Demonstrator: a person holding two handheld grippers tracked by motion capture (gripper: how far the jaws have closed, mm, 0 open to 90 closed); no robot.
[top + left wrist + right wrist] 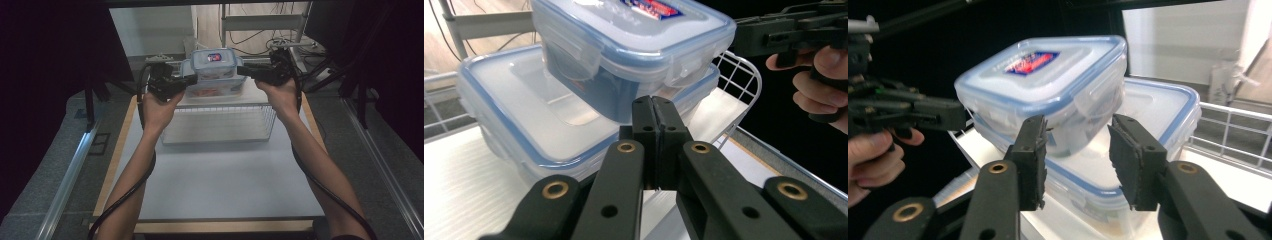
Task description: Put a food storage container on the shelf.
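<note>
In the high view, a pale bench (220, 175) with wooden edges stood between dark curtains, carrying a white wire basket (220, 122); the small clear plastic container (214, 62) sat stacked on a larger one (212, 85), long axis crosswise. In the left gripper view, the left gripper (655, 107) was clenched empty just beside the stack. In the right gripper view, the right gripper (1075, 145) stood released, jaws apart before the blue-rimmed, rounded-rectangular containers.

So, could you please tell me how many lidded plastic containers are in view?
2: a small container sits atop a larger container, stacked above the wire basket. Others may be hidden beneath.
</note>
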